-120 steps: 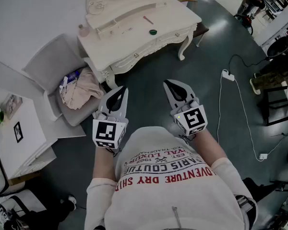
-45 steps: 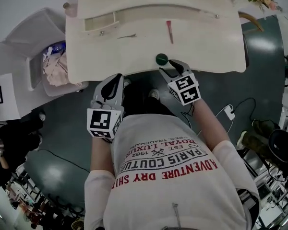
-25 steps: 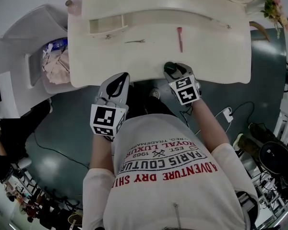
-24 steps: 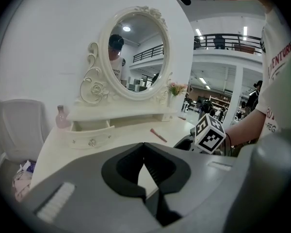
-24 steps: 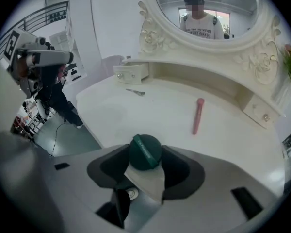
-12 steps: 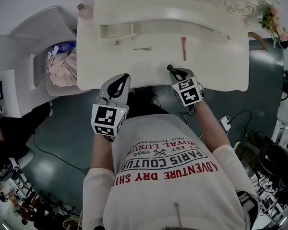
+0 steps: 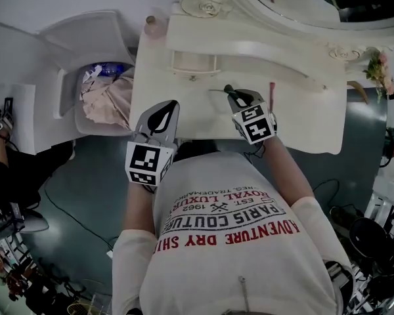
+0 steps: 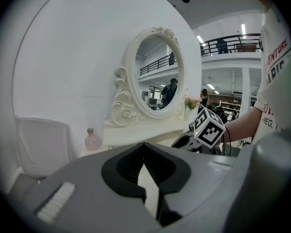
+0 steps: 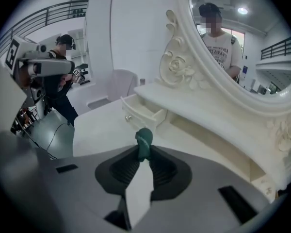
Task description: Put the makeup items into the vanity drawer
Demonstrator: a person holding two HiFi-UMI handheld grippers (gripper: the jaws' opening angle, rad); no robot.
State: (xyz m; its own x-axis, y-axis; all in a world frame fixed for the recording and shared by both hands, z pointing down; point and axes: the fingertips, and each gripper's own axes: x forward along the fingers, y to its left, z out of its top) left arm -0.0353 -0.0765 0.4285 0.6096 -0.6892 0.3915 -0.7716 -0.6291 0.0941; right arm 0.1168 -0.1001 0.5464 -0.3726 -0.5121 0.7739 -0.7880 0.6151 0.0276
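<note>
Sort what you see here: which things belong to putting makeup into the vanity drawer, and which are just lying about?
Job in hand:
green compact, gripped by right gripper
red makeup stick
open drawer

Lying about:
clothes on chair
flowers
mirror

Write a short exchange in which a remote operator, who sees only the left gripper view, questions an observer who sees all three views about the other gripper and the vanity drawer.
Operator: Is the right gripper carrying anything? My view shows only its back.
Observer: Yes. Its jaws have just been closing and now pinch a small green makeup item at their tips.
Operator: Is the drawer open for it?
Observer: The small drawer below the mirror is pulled open, ahead of that gripper.
</note>
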